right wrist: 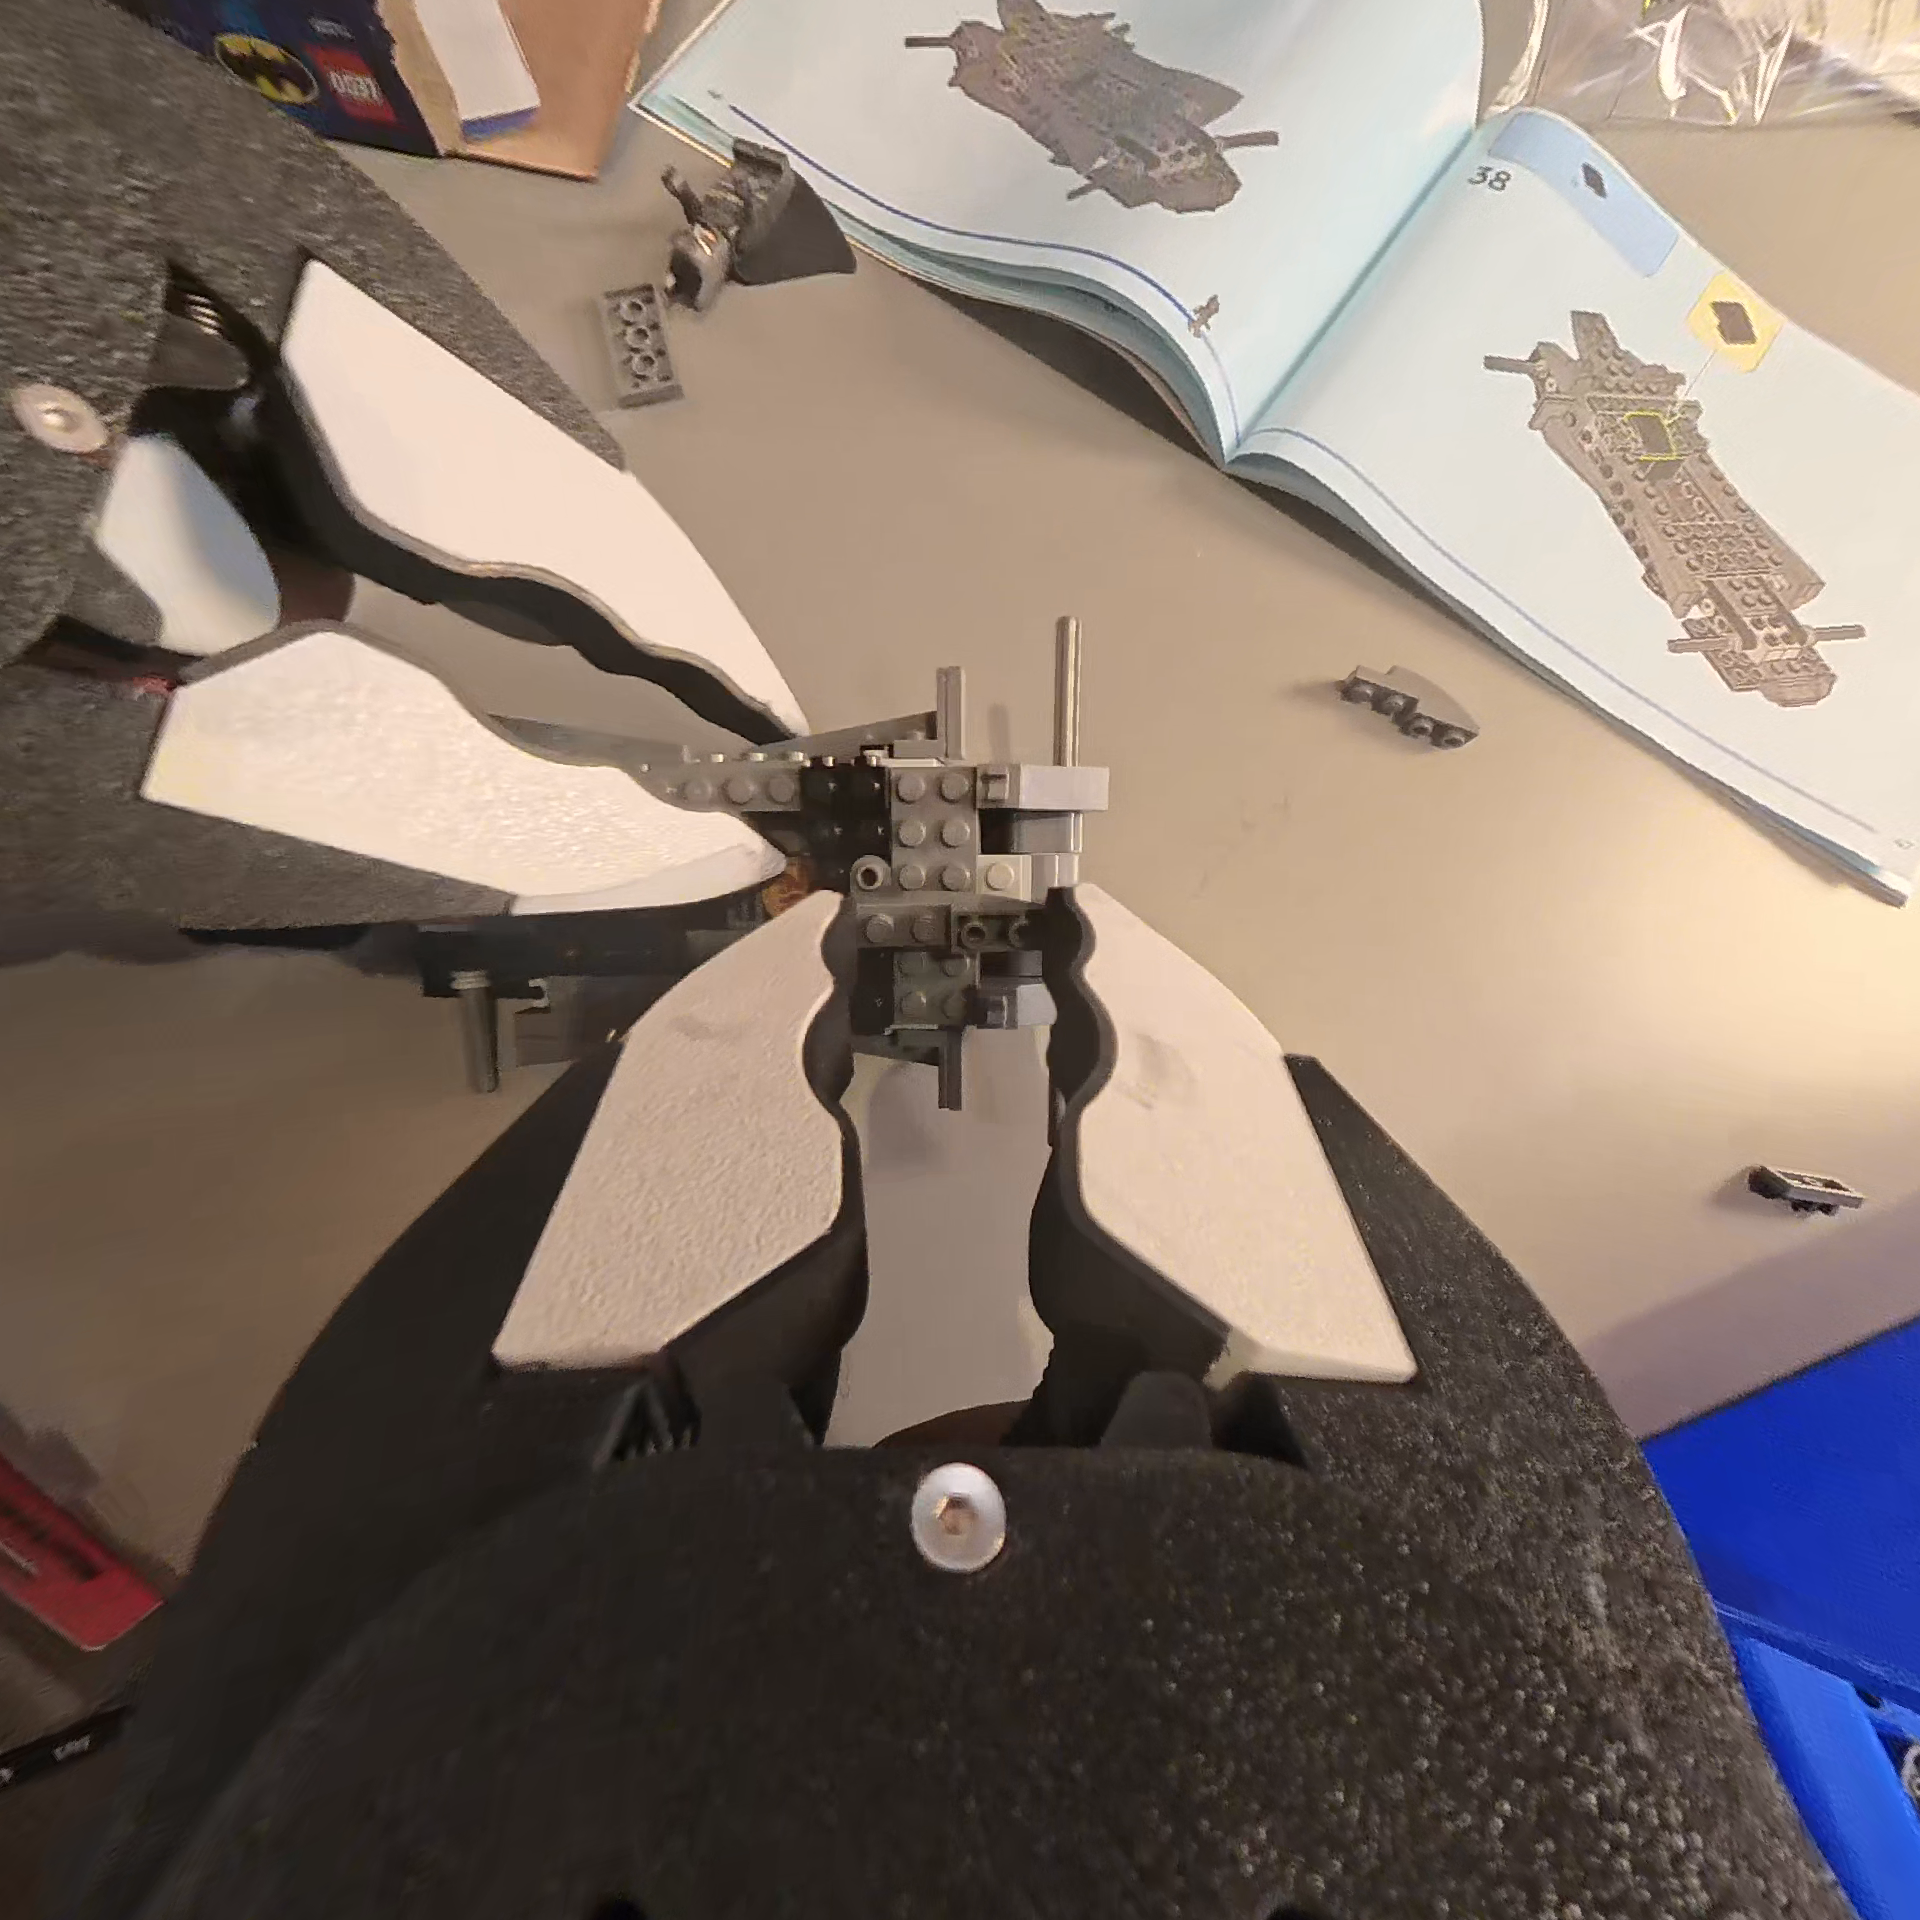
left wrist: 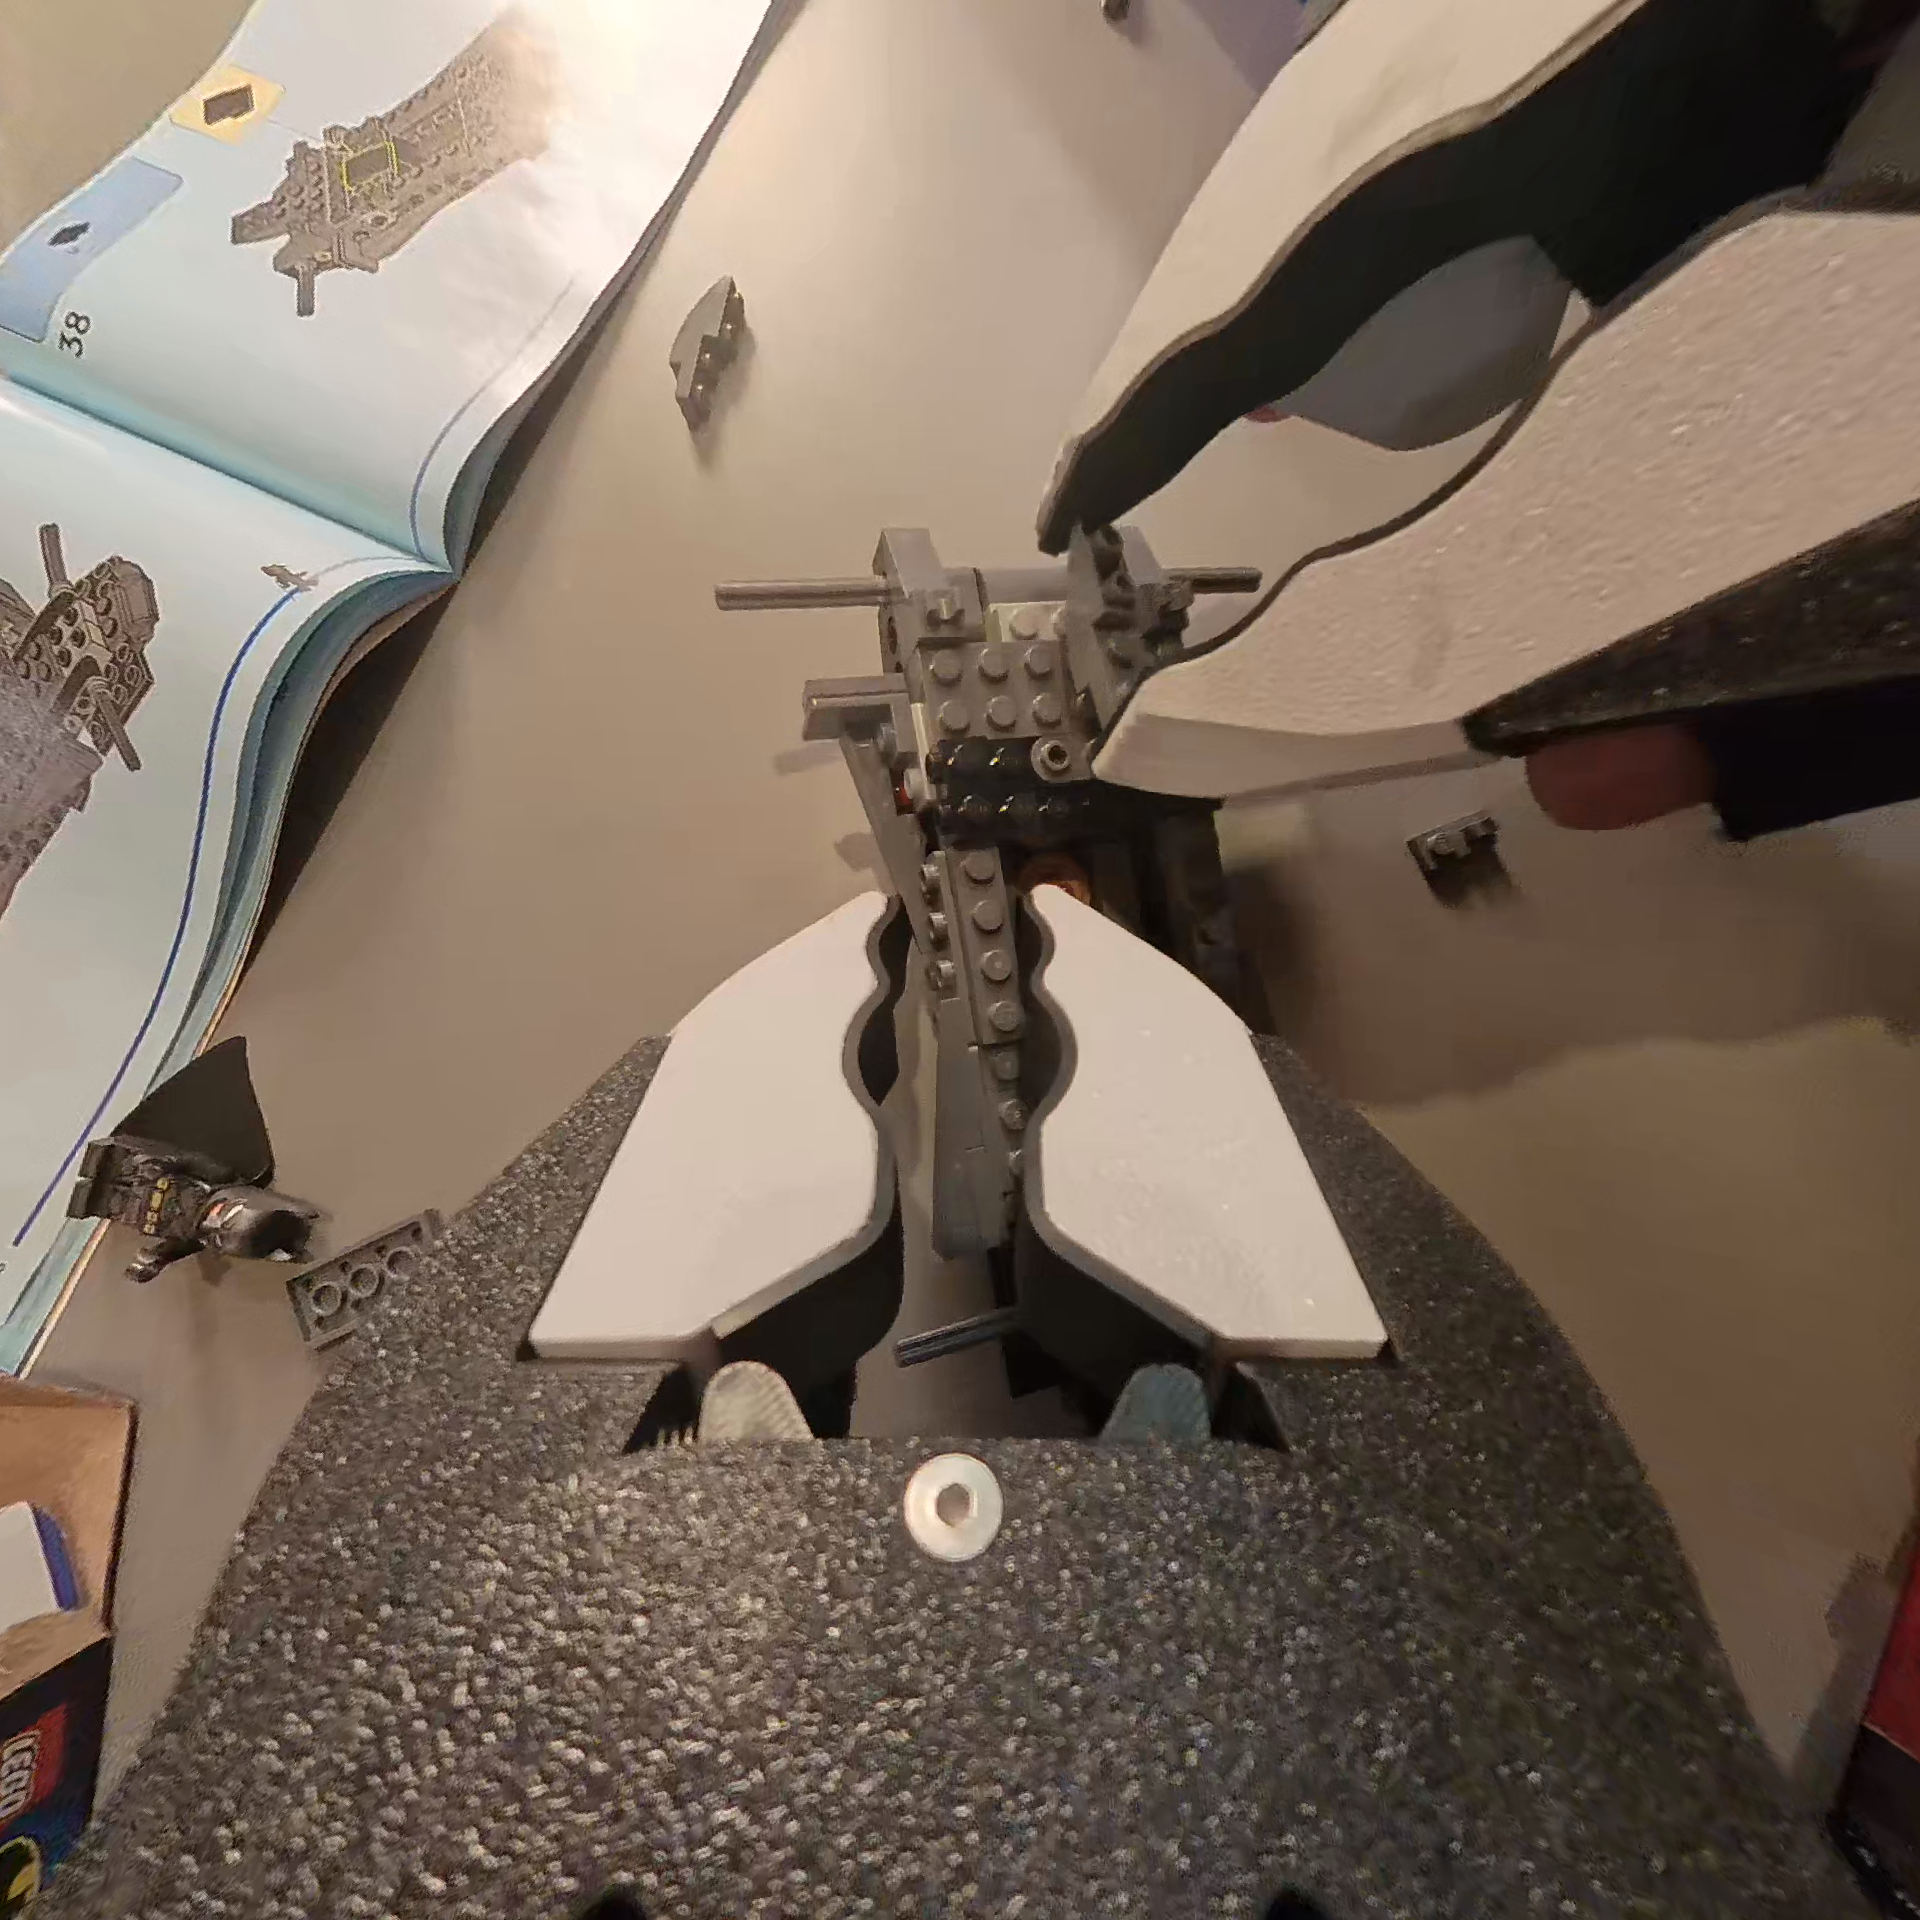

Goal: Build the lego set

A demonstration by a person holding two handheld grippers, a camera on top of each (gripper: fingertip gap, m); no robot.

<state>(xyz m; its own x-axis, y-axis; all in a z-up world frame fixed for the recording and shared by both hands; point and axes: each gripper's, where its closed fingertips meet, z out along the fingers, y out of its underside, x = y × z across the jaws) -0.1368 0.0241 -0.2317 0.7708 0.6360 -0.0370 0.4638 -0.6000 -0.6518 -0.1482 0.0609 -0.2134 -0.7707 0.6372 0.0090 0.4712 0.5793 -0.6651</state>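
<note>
Both tongs gripped one grey and black brick model (right wrist: 935, 831) above the middle of the grey table (right wrist: 1299, 935). The left gripper (left wrist: 961, 914) was clamped on the model's long studded wing, fingers (left wrist: 1132, 1039) pressed to its sides. The right gripper (right wrist: 951, 914) was closed on the blocky end. An open instruction booklet (right wrist: 1351, 343) lay toward the far edge, with a curved grey brick (right wrist: 1408, 707) near it, and a caped minifigure (left wrist: 197, 1195) beside a flat grey plate (left wrist: 364, 1288).
</note>
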